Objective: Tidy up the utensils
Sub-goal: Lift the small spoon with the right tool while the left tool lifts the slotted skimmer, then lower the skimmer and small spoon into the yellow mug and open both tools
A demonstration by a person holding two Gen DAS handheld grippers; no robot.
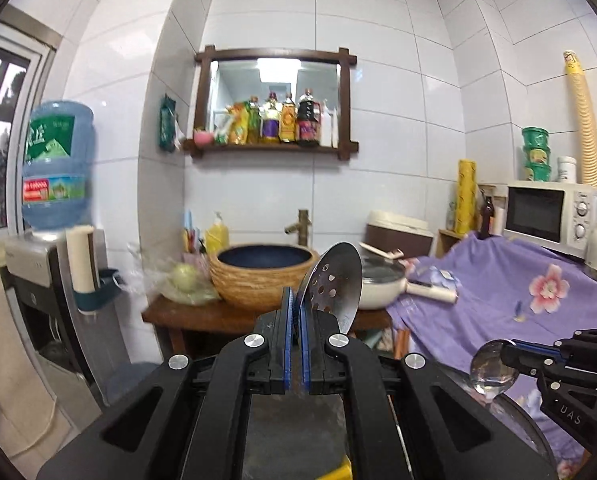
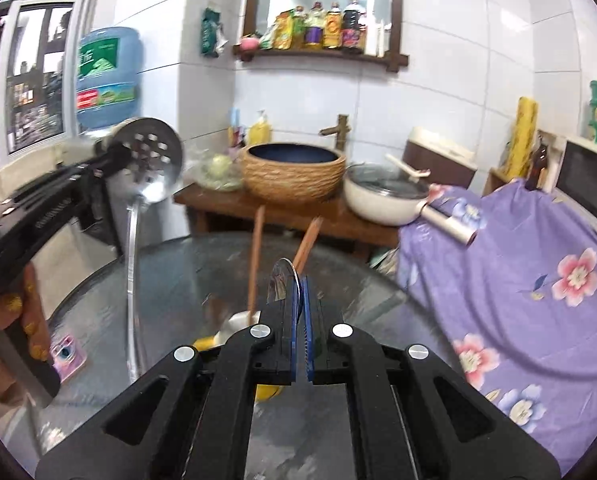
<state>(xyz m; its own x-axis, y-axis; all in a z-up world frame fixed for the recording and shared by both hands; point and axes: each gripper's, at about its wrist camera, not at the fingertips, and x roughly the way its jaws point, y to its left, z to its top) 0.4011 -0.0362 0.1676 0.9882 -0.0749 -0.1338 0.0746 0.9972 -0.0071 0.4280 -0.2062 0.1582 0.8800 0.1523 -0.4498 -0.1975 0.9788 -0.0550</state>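
My left gripper (image 1: pixel 297 302) is shut on the bowl of a steel slotted ladle (image 1: pixel 334 284), held up in the air; in the right wrist view the ladle (image 2: pixel 152 160) hangs with its long handle down to the glass table. My right gripper (image 2: pixel 298 292) is shut on a shiny steel spoon (image 2: pixel 282 280), seen edge-on; it also shows in the left wrist view (image 1: pixel 492 366) at lower right. Two wooden chopsticks (image 2: pixel 255 256) stand in a white and yellow holder (image 2: pixel 238 326) just beyond my right gripper.
A round glass table (image 2: pixel 178 272) lies below both grippers, with a pink item (image 2: pixel 68 354) at its left. A purple floral cloth (image 2: pixel 518 264) covers the right side. A woven basin (image 2: pixel 294 176), white pan (image 2: pixel 382 196), microwave (image 1: pixel 546 216) and water dispenser (image 1: pixel 56 168) stand behind.
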